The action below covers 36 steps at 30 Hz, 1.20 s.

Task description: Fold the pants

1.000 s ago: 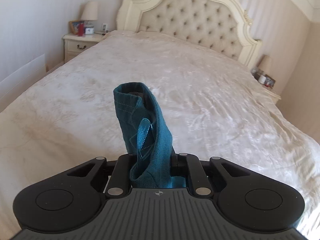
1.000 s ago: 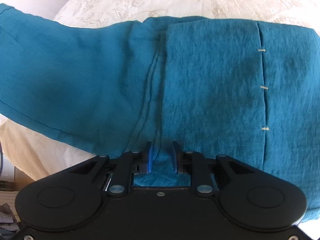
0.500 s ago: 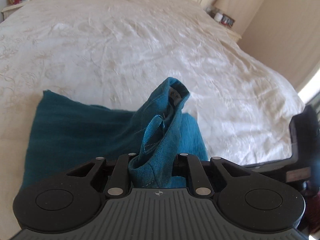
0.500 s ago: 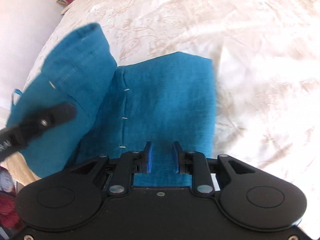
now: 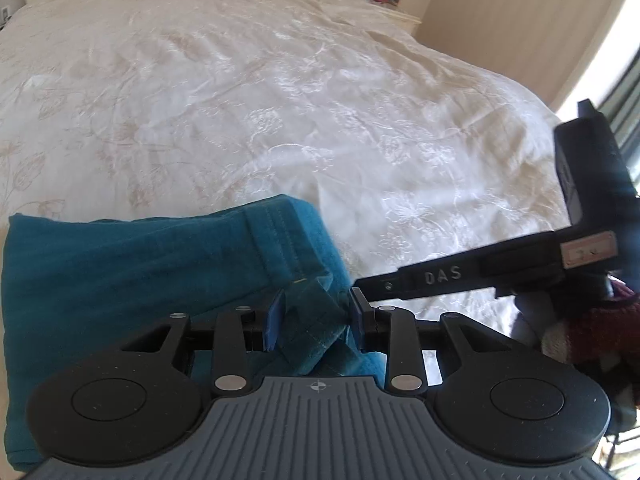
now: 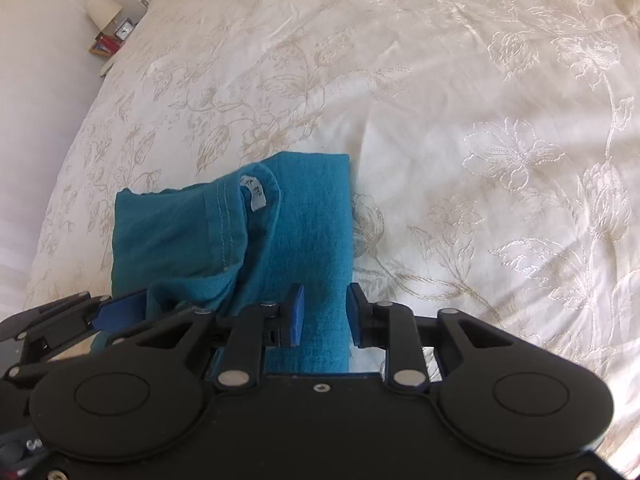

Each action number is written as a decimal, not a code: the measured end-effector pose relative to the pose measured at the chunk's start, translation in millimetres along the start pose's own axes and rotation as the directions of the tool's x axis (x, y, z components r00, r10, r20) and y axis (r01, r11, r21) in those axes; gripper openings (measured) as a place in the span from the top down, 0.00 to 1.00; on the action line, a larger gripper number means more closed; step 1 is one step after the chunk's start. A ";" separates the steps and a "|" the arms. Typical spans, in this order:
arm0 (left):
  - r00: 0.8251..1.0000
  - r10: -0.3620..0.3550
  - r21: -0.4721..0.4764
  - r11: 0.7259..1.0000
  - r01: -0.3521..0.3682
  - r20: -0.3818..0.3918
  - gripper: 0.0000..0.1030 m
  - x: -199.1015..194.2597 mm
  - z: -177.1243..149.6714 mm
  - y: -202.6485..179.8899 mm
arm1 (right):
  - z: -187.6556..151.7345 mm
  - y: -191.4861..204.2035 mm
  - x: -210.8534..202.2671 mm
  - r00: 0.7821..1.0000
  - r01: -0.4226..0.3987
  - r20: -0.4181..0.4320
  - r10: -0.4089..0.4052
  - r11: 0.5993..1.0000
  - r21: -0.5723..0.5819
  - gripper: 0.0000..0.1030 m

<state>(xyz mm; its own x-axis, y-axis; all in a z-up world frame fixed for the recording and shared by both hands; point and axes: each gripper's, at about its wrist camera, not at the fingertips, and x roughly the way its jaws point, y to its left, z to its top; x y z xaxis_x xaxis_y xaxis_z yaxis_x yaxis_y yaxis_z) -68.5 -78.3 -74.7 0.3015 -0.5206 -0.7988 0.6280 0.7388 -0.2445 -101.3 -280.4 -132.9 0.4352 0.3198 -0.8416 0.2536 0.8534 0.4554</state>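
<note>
Teal pants (image 6: 224,240) lie folded into a compact stack on the cream bedspread (image 6: 460,120) with its pale floral stitching, near the bed's close edge. Fabric is a slubby, linen-like weave. The upper layer is the waistband end, bunched and slightly lifted, showing double rows of light topstitching and a small white label (image 6: 254,196) at the inner band; beneath it a flat panel extends to the right with a straight folded edge. In the left wrist view the stack reads as a broad flat rectangle (image 5: 140,272) with one corner rumpled and raised. Left gripper (image 5: 314,320): jaws partly apart and opening, the rumpled waistband corner sits between the blue pads, which no longer seem to pinch it. Right gripper (image 6: 322,314): jaws partly apart and opening, straddling the right-hand strip of the flat panel; pads stand clear of the cloth on both sides. The two grippers are close together at the near edge of the stack, left one visible at the lower left of the right wrist view. A nightstand (image 5: 384,4) with small items stands beyond the bed.
</note>
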 end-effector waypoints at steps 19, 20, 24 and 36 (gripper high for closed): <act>0.950 0.287 -0.367 0.877 -0.312 -0.121 0.69 -62.5 -34.1 120.0 | 0.1 19.6 13.3 0.994 -0.064 0.092 0.059 0.997 0.049 0.41; 0.944 0.301 -0.391 0.859 -0.331 -0.138 0.69 -65.1 -36.4 127.4 | 0.3 18.6 10.4 0.994 -0.034 0.110 0.029 0.998 0.051 0.40; 0.921 0.340 -0.445 0.806 -0.389 -0.190 0.69 -71.2 -45.3 147.0 | 0.2 15.9 -4.7 0.979 -0.031 0.201 0.021 0.998 0.047 0.40; 0.916 0.328 -0.457 0.795 -0.399 -0.229 0.69 -73.0 -53.6 151.1 | -2.5 37.3 31.0 0.991 -0.085 0.097 0.088 0.996 -0.032 0.31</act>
<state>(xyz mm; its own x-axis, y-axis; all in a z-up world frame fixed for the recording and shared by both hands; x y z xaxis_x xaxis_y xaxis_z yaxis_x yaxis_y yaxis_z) -34.0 94.3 -82.8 0.3181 -0.1364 -0.9382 0.0509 0.9906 -0.1268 -80.6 -237.6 -142.7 0.5373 0.3524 -0.7662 0.1881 0.8356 0.5162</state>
